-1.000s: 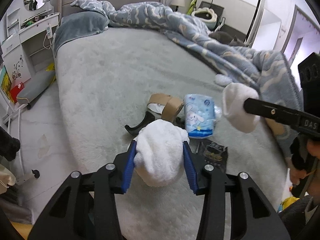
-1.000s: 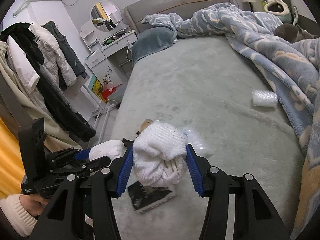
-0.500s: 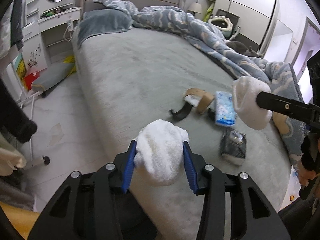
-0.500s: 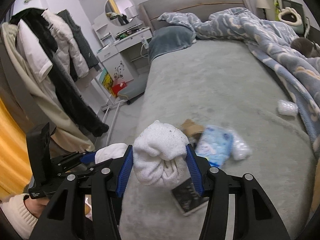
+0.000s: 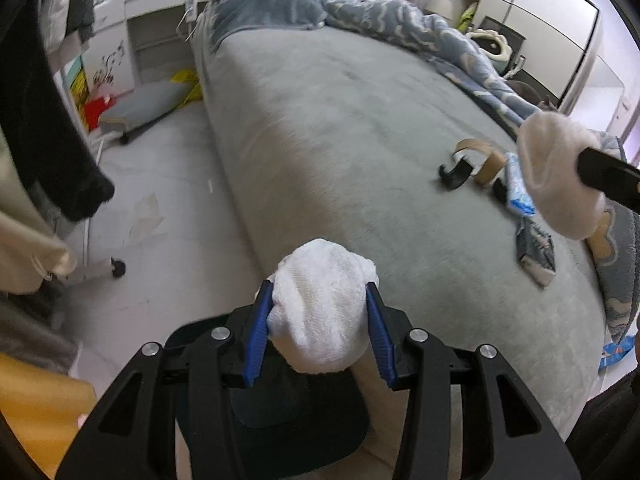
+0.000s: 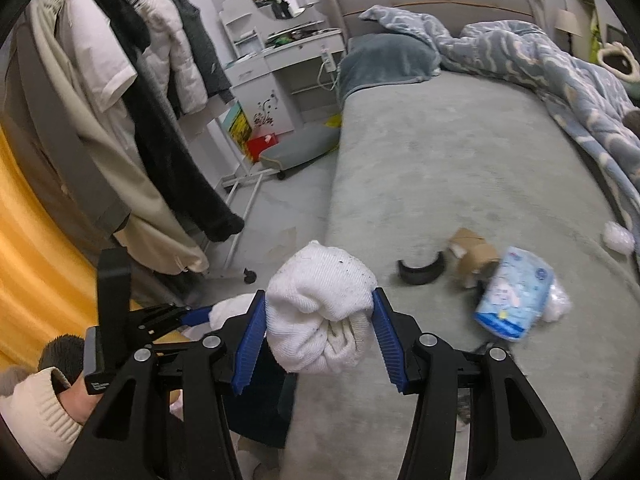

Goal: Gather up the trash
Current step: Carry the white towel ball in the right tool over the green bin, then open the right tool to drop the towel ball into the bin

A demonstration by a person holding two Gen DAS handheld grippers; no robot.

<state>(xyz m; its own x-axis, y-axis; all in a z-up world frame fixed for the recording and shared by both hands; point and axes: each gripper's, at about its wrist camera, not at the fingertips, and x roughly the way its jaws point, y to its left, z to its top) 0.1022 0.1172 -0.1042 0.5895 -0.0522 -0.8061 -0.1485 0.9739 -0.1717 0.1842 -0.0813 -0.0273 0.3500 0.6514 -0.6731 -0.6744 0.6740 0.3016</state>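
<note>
Squeezing a white sock (image 5: 322, 312), the left gripper (image 5: 320, 334) hangs over the bed (image 5: 360, 128) edge; the right gripper (image 6: 320, 336) pinches another sock (image 6: 320, 312). A blue packet (image 6: 516, 300) and cardboard roll (image 6: 472, 256) lie on the bed

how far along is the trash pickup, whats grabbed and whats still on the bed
Nothing visibly binned yet. In hand: the left tongs and the right tongs each clamp a white wad, held off the bed's edge above a dark bin. Left on the bed: blue tissue pack, cardboard scrap, curved black piece, dark wrapper, small white wad.
</note>
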